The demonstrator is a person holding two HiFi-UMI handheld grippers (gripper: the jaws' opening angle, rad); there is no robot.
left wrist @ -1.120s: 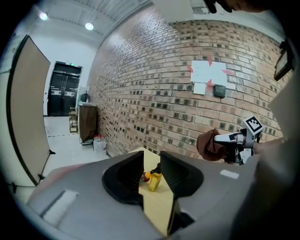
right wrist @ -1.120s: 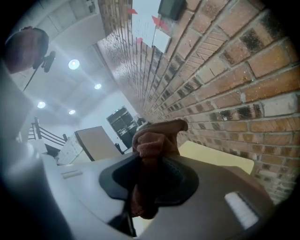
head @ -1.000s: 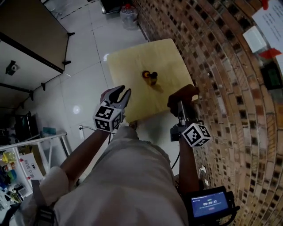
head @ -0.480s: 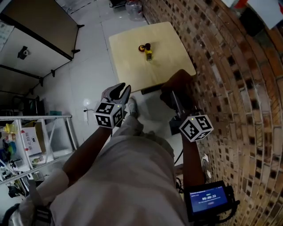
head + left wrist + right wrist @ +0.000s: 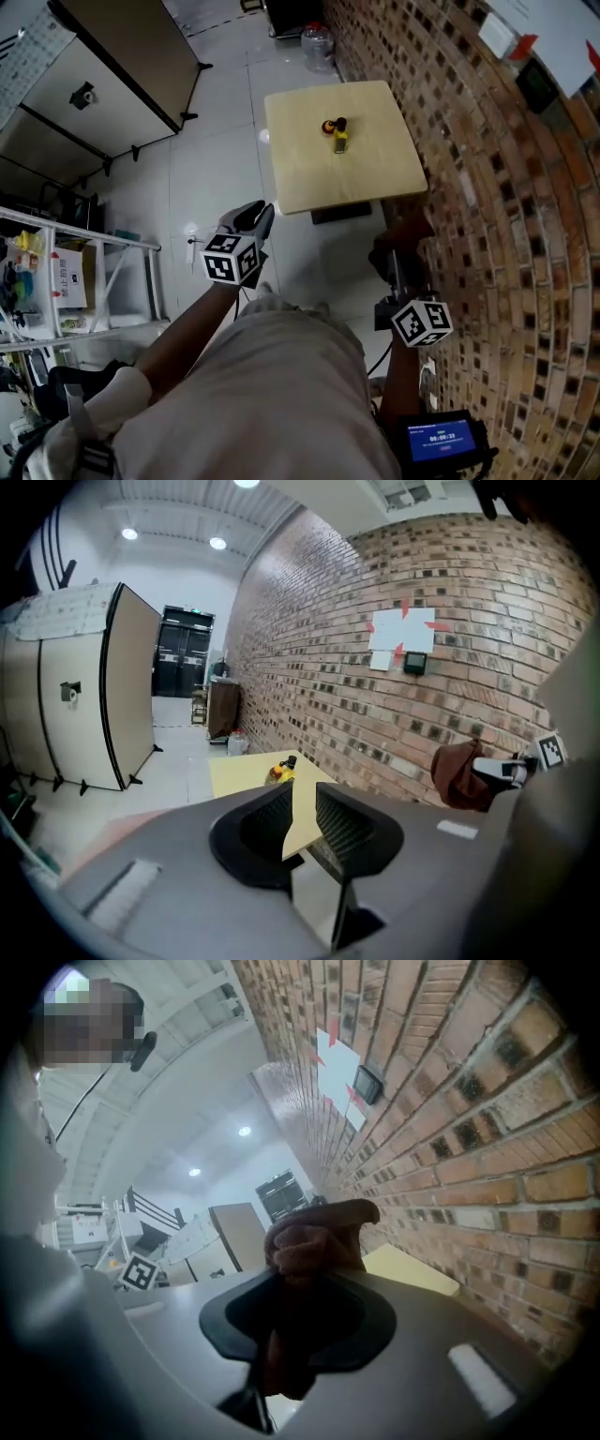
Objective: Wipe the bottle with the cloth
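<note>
Left gripper: I am holding my left gripper [image 5: 302,819] in the air over the pale floor, short of the table's near left corner. Its jaws are closing, a narrow gap is showing between them, and nothing is sitting in that gap.
Right gripper: I am holding my right gripper [image 5: 295,1316] short of the table's near right corner, close beside the brick wall [image 5: 487,187]. Its jaws are clamping the cloth.
Cloth: the brown cloth [image 5: 401,239] is bunching up out of the right jaws, well apart from the bottle.
Table: the square, pale yellow table [image 5: 309,183] is standing ahead of both grippers, its right edge along the wall.
Bottle: the small yellow bottle [image 5: 340,141] with a dark cap is standing about mid-table, slightly nearer the far edge.
Orange object: a small round orange thing [image 5: 327,127] is sitting just beside the bottle, on its far left.
Jug: a clear jug [image 5: 319,49] is standing on the floor beyond the table's far edge.
</note>
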